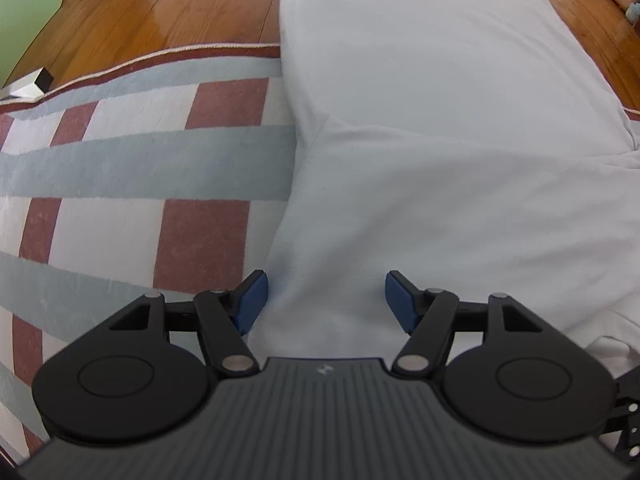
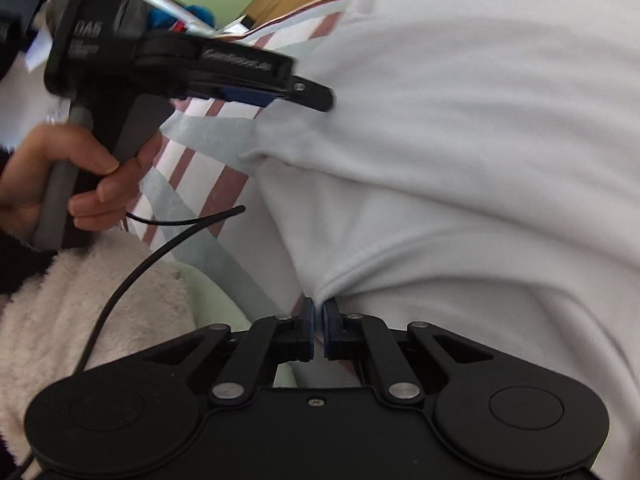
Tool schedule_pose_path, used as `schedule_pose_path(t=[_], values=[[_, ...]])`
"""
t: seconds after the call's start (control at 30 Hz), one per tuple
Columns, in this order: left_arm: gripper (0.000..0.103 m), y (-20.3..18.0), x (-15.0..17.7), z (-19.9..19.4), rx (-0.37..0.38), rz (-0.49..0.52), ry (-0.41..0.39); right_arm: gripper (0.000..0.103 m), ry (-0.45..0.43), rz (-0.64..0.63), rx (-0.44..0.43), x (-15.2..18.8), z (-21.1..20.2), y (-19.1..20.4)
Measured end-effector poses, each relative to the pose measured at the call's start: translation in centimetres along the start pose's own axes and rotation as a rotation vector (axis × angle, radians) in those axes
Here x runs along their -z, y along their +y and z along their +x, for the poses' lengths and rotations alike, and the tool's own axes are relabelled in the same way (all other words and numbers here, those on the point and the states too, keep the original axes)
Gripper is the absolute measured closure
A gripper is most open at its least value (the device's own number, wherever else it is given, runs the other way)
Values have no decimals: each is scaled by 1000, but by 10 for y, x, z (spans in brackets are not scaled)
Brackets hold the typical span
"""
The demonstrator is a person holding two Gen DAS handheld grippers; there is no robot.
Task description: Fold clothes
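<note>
Right tongs (image 2: 319, 326), at the bottom centre of the right wrist view, are pinching shut on a hemmed edge of the pale garment (image 2: 460, 168), the cloth bunching into a point between the blue pads. Left tongs (image 1: 326, 300), low in the left wrist view, are standing wide apart over the same garment, pads on either side of a flat stretch of it and gripping nothing. In the right wrist view they are showing side-on at the upper left, with a hand (image 2: 76, 180) wrapped around the grey handle and a black cable (image 2: 132, 276) trailing below.

Folding seems to be at an early or middle stage: one layer is already lying over another, with a fold line crossing the middle of the left wrist view, yet the piece is still broad and needing further folds.

Soft, thick and off-white, the garment is lying on a striped rug (image 1: 120, 168), spilling onto the wooden floor (image 1: 160, 4) towards the top of the frame.
</note>
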State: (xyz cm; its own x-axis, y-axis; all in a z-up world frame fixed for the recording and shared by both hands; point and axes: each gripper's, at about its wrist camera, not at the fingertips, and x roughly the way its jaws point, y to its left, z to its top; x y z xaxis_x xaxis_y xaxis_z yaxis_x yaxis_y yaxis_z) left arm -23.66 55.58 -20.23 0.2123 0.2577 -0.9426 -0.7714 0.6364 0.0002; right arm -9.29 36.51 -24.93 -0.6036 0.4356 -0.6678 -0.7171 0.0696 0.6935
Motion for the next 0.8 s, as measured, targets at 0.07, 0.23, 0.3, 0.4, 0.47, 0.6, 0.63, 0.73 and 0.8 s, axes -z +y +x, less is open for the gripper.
schedule_pose_path(t=[0.07,0.23,0.3,0.4,0.47,0.6,0.63,0.73,0.8], values=[[37,1,0,3,-21,-4,16,96,12,12,-9,4,-1,0],[32,1,-3,5,-39,-5,19,95,35,-110,73,6,0,20],[30,-3,-3,2,-42,12,3,89,32,-133,78,7,-2,23],[25,-9,-2,-2,-55,51,-25,78,7,-193,73,8,-22,27],[23,-13,0,-5,-77,85,-37,79,-53,-202,101,7,-53,22],[23,-18,2,-7,-75,114,-42,76,-159,-183,284,6,-120,-4],[23,-19,2,-8,-69,119,-44,76,-157,-167,318,9,-130,-13],[23,-27,2,-6,-63,154,-38,76,-132,-98,397,20,-145,-40],[23,-34,4,-5,-67,181,-32,76,-109,-66,426,30,-143,-52]])
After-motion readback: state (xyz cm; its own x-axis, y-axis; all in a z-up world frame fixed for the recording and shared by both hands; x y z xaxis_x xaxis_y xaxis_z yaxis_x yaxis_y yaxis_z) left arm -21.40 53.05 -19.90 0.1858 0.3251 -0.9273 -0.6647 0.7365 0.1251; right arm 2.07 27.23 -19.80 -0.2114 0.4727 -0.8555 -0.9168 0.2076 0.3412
